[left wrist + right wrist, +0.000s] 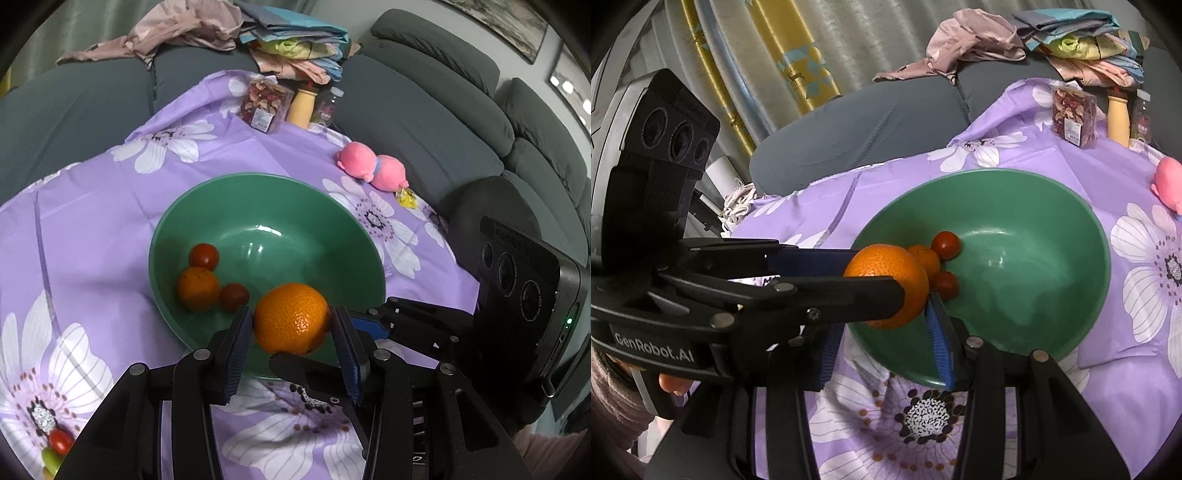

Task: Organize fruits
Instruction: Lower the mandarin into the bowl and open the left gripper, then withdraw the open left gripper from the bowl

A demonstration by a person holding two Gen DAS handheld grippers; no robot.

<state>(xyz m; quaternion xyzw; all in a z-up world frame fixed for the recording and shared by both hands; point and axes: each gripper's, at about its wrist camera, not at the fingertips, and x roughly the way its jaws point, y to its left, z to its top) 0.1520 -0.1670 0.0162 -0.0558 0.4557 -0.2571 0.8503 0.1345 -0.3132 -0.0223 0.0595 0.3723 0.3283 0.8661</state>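
We hold the large orange [291, 319] over the near rim of the green bowl [258, 177], clamped from two sides.

Our left gripper [291, 314] pinches it between both blue pads; our right gripper [882, 317] crosses it and is closed on the same fruit, though its far pad is hidden; in the bowl lie a smaller orange [197, 288] and two tomatoes [204, 256], touching; the bowl sits on a purple flowered cloth [92, 221].

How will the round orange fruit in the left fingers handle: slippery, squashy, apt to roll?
Probably firm: the round orange fruit shows no denting where the left gripper pinches it. Its glossy, dimpled skin might slip slightly. Round, so once released it would likely roll down the green bowl wall.
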